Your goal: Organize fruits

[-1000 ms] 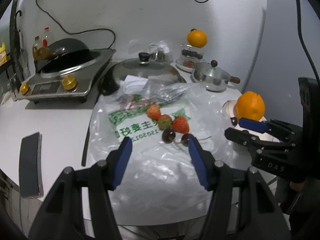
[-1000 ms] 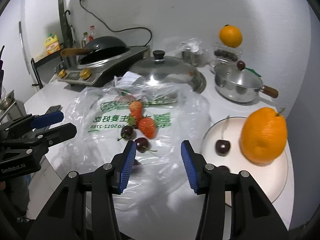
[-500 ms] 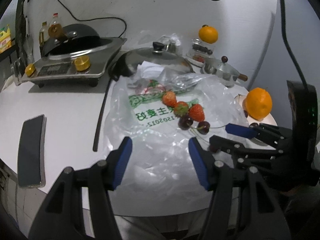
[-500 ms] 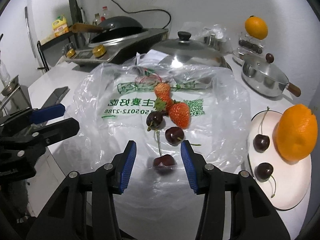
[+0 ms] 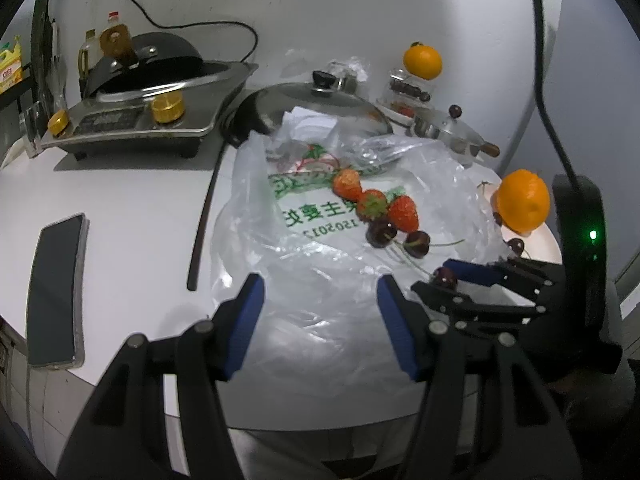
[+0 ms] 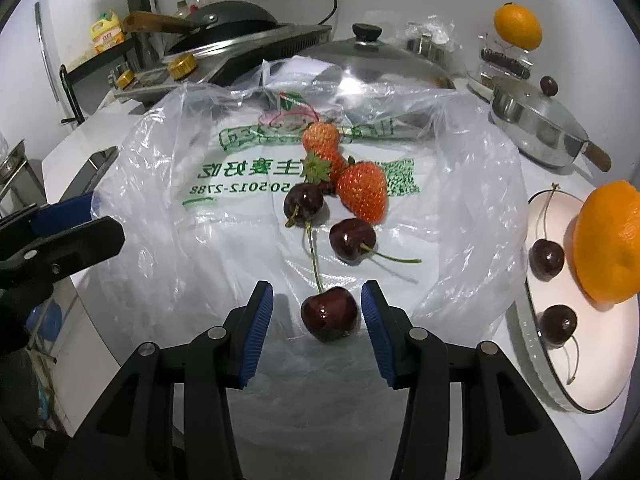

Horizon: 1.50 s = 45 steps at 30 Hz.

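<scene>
Three strawberries [image 6: 362,190] and dark cherries [image 6: 352,240] lie on a clear plastic bag [image 6: 224,216] on the white table. My right gripper [image 6: 317,312] is open, its jaws either side of a dark cherry [image 6: 329,313] on the bag, with small gaps. In the left wrist view that cherry [image 5: 445,278] sits between the right gripper's fingers. A white plate [image 6: 560,360] at right holds an orange [image 6: 608,240] and two cherries [image 6: 546,258]. My left gripper [image 5: 320,300] is open and empty above the bag's near edge.
An induction cooker with a black wok [image 5: 152,92] stands far left. A pan with glass lid [image 5: 316,104], a small steel pot [image 6: 536,120] and a second orange [image 6: 517,26] on a jar are at the back. A phone [image 5: 56,288] lies left.
My right gripper has moved forward and down, so the nearest cherry now sits between its jaws. My left gripper has shifted slightly and stays open.
</scene>
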Tool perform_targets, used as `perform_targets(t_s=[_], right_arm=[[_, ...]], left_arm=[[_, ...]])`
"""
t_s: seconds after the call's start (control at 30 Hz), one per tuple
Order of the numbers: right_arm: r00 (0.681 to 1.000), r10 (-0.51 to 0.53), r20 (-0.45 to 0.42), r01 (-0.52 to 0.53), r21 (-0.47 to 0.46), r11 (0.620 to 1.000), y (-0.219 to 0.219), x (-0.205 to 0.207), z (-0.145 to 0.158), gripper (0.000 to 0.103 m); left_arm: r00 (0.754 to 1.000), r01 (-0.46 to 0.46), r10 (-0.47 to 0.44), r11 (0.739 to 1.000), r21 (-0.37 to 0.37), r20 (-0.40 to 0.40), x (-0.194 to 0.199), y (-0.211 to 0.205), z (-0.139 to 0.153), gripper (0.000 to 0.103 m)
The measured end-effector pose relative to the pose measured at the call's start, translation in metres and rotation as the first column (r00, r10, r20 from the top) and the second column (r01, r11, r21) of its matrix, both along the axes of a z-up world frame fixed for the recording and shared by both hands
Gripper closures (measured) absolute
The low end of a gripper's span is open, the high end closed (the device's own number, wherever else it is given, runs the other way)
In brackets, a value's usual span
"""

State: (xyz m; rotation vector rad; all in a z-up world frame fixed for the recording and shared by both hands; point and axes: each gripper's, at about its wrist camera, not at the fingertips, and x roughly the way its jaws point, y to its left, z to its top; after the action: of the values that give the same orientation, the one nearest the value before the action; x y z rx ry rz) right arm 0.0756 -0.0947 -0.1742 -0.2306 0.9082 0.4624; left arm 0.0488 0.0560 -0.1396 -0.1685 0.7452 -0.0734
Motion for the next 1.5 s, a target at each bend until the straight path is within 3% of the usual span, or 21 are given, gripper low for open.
perform_targets(t_s=[0.4, 1.03, 1.17, 1.5], right_arm=[[1.0, 0.004, 0.007, -0.004, -0.007, 1.0, 0.0, 0.0, -0.002, 0.073], [0.994, 0.034, 0.108, -0.042, 0.072, 0.997, -0.012, -0.011, 0.05, 0.073], [0.991, 0.028, 0.13, -0.039, 0.086, 0.996, -0.023, -0.013, 0.06, 0.073], [0.986, -0.002, 0.169, -0.017, 0.115, 0.993, -0.055, -0.009, 0.075, 0.073]], left_arm=[[1.0, 0.004, -0.004, 1.0, 0.006, -0.002, 0.001, -0.002, -0.001, 0.043], [0.999, 0.02, -0.022, 0.999, 0.047, 0.025, 0.003, -0.024, 0.021, 0.043], [0.999, 0.018, -0.02, 0.999, 0.048, 0.033, 0.007, -0.031, 0.025, 0.031], [0.998, 0.041, -0.044, 0.996, 0.074, 0.038, 0.021, -0.058, 0.033, 0.03]])
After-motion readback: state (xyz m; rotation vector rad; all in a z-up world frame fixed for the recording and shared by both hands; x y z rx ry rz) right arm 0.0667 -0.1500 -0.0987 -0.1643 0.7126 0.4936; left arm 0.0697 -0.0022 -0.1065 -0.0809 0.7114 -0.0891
